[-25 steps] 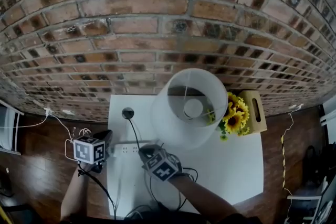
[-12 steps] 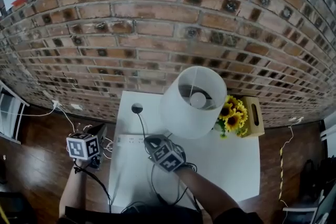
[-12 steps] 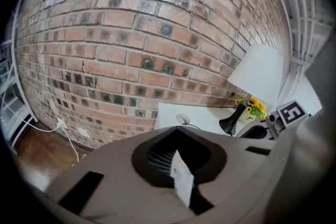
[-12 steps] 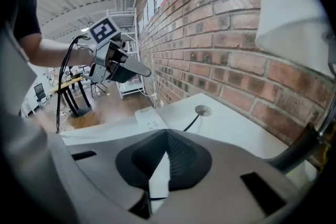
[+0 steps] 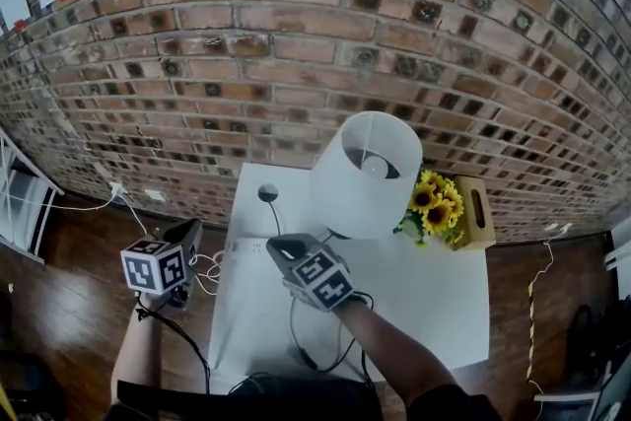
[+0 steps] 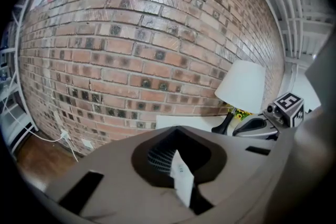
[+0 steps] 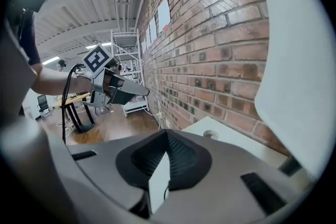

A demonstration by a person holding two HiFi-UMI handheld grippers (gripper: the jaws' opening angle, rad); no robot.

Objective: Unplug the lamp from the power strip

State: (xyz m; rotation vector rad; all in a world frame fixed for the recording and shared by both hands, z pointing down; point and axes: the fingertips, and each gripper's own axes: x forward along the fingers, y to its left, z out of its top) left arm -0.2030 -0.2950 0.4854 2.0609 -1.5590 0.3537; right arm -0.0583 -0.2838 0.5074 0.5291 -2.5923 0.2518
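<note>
- My left gripper (image 6: pixel 181 176) has its jaws pressed together with nothing between them. It hangs in the air off the left edge of the white table (image 5: pixel 434 301), clear of everything on it.
- My right gripper (image 7: pixel 160 178) also looks closed, and I see nothing caught in its jaws. It is held above the left half of the table, with my forearm reaching in from below.
- The two grippers are near each other but apart. Each shows up in the other's view, tips angled toward the brick wall (image 5: pixel 296 64).
- The lamp (image 5: pixel 367 175) stands just beyond the right gripper and to its right, its white shade filling the right side of that gripper's view.
- The power strip (image 5: pixel 240 247) shows only faintly, a pale bar on the table's left edge, between the two grippers and below them.
- A black cord (image 5: pixel 296 335) comes out from under the right gripper and loops toward me across the table. I cannot tell whether its plug sits in the strip.
- Past the lamp, well to the right of both grippers, are sunflowers (image 5: pixel 434 202) and a wooden box (image 5: pixel 477 212).
</note>
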